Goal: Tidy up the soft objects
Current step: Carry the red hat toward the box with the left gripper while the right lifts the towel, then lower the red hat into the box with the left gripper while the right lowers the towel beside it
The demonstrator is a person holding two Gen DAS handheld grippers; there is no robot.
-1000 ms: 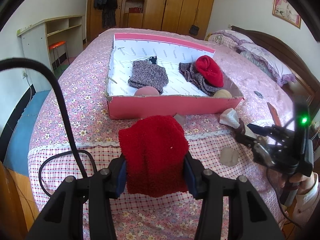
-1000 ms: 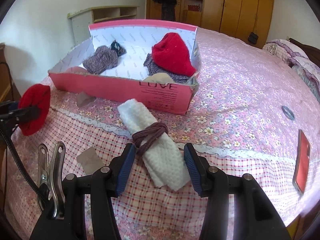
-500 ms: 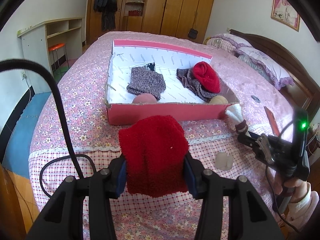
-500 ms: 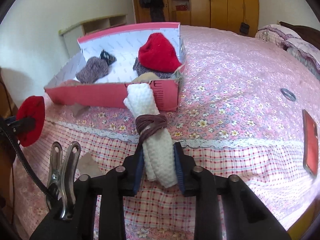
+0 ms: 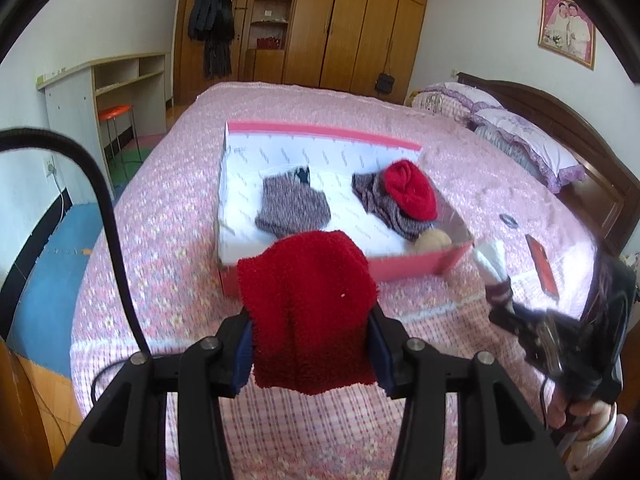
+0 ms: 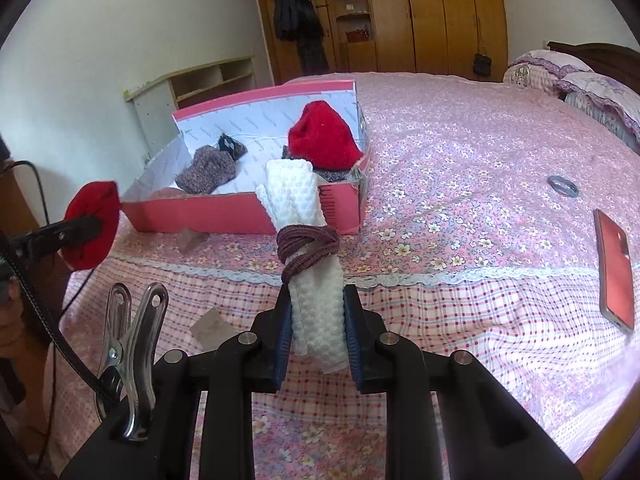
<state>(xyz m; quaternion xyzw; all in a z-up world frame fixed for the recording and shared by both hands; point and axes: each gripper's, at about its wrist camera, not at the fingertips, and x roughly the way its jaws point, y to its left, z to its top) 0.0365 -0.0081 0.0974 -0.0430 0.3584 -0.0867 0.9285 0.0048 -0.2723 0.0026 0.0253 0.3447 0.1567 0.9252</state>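
Left gripper (image 5: 311, 354): we held it clamped on the red fluffy cloth (image 5: 306, 308), lifted clear of the bed (image 5: 160, 216), likely for carrying to the pink box (image 5: 400, 270).
Right gripper (image 6: 316, 334): our jaws were closing, pads pressing the white rolled cloth (image 6: 306, 248) at its near end; the brown cord (image 6: 308, 246) kept the roll bundled.
Pink box: it sat mid-bed, near the checked foot edge, holding a grey knit piece (image 5: 292, 208) and a red hat (image 5: 410, 190) on another knit.
Hidden: the red cloth covered the box's near wall; a beige thing (image 5: 432, 240) in the near right corner we could not identify.
Blurred: the right gripper in the left view.
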